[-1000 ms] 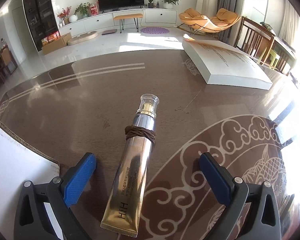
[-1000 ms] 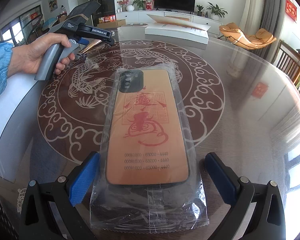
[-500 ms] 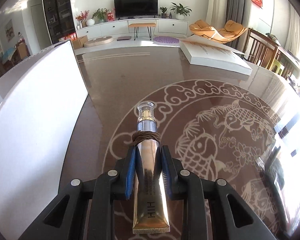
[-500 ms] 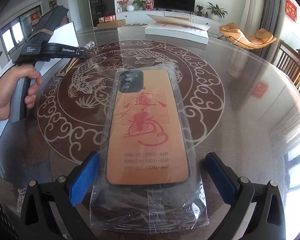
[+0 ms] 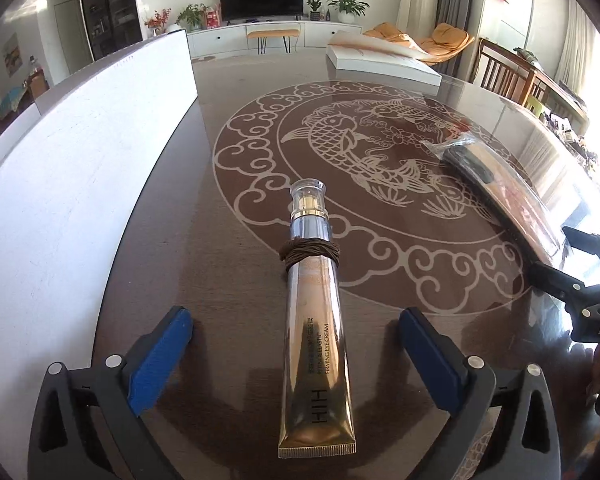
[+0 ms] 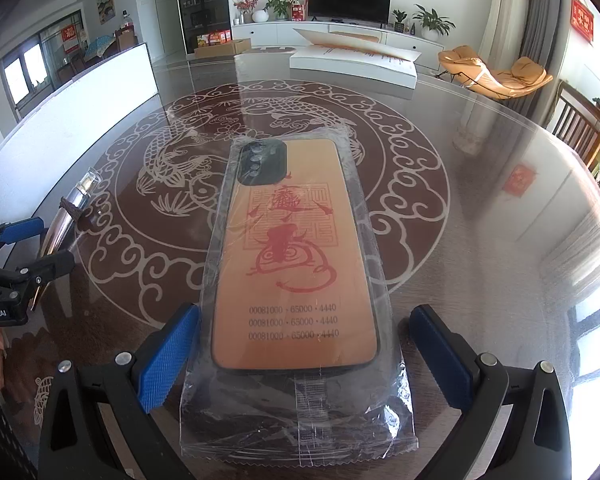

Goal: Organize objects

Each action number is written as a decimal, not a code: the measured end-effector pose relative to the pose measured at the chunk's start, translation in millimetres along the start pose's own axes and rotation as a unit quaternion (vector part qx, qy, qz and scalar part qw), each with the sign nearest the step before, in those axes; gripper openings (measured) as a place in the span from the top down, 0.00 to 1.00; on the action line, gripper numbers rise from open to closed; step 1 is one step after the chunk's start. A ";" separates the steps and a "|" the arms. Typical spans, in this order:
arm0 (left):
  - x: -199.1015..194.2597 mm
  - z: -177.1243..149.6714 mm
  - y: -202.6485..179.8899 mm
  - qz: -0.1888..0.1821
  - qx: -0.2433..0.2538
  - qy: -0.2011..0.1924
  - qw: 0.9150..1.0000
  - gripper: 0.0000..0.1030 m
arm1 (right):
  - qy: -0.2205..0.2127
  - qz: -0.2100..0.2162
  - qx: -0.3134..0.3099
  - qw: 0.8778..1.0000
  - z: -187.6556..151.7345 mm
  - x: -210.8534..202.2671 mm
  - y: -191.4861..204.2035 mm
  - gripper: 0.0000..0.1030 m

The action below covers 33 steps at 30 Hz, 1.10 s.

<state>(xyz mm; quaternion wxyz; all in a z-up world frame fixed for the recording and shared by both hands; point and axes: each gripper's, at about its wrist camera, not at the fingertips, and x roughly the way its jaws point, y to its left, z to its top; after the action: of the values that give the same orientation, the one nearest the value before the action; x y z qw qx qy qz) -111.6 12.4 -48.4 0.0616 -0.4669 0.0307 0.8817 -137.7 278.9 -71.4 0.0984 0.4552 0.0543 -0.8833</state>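
Note:
A gold eye-cream tube with a clear cap and a brown band round its neck lies on the glass tabletop, cap pointing away. My left gripper straddles it with the jaws opening, and the blue pads stand well clear of the tube's sides. A phone case, orange with red print and sealed in a clear bag, lies between the fingers of my right gripper, which is open and not touching it. In the right wrist view the tube and left gripper sit at the left edge.
A tall white box stands along the table's left side. A flat white box with a raised lid lies at the far edge. The round table carries a fish pattern. Wooden chairs stand at the right.
My left gripper closed on the tube, carried it across the table towards the right gripper, then opened again around it. The right gripper and phone case have not moved.

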 end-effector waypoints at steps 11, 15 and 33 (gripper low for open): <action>-1.0 -4.6 -1.1 0.001 -0.001 -0.003 1.000 0.00 | 0.000 0.000 0.000 1.000 0.1 0.0 -0.1 0.00; -1.0 -4.6 -1.0 0.001 -0.001 -0.003 1.000 0.00 | 0.000 0.000 0.000 1.000 0.1 0.1 -0.1 0.00; -2.5 -6.1 -0.8 0.001 0.000 -0.004 1.000 0.00 | 0.000 0.000 0.000 1.000 0.3 0.4 -0.2 0.00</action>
<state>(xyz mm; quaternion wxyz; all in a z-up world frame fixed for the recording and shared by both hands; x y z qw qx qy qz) -105.1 12.3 -49.8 0.0609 -0.4637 0.0309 0.8834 -138.2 279.0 -71.6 0.0985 0.4551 0.0544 -0.8833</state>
